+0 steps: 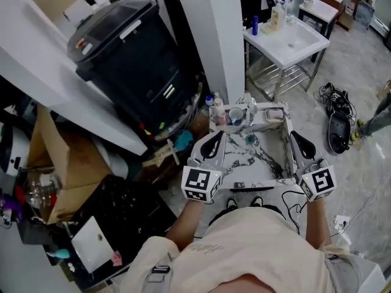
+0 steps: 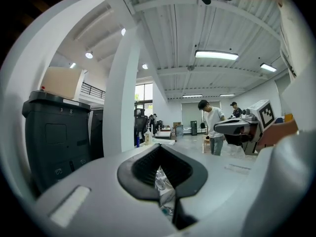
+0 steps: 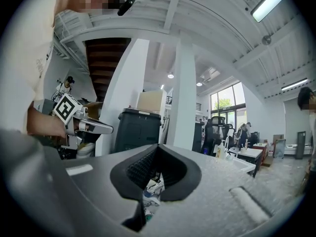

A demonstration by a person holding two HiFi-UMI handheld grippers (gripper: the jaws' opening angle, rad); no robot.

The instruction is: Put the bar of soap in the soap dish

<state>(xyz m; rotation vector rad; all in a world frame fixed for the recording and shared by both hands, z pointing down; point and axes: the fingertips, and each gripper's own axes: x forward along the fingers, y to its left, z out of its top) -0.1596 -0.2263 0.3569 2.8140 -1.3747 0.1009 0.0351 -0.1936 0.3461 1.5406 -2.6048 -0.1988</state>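
Note:
I stand over a small marble-patterned washstand [image 1: 256,163]. At its back edge stand little bottles [image 1: 217,110], a cup [image 1: 236,115] and a pale pinkish dish-like thing [image 1: 275,113]; I cannot tell whether that is the soap or the dish. My left gripper [image 1: 215,138] hovers over the stand's left side and my right gripper [image 1: 299,138] over its right side, both pointing level. In the left gripper view my left gripper [image 2: 159,179] has its jaws together with nothing between them. My right gripper [image 3: 152,176] looks the same in its own view.
A large black bin [image 1: 131,54] and a white pillar [image 1: 214,35] stand left of the washstand. A white sink table [image 1: 293,38] is further back, with cables [image 1: 336,118] on the floor at right. Cardboard [image 1: 61,163] lies at left. People [image 2: 213,127] stand in the distance.

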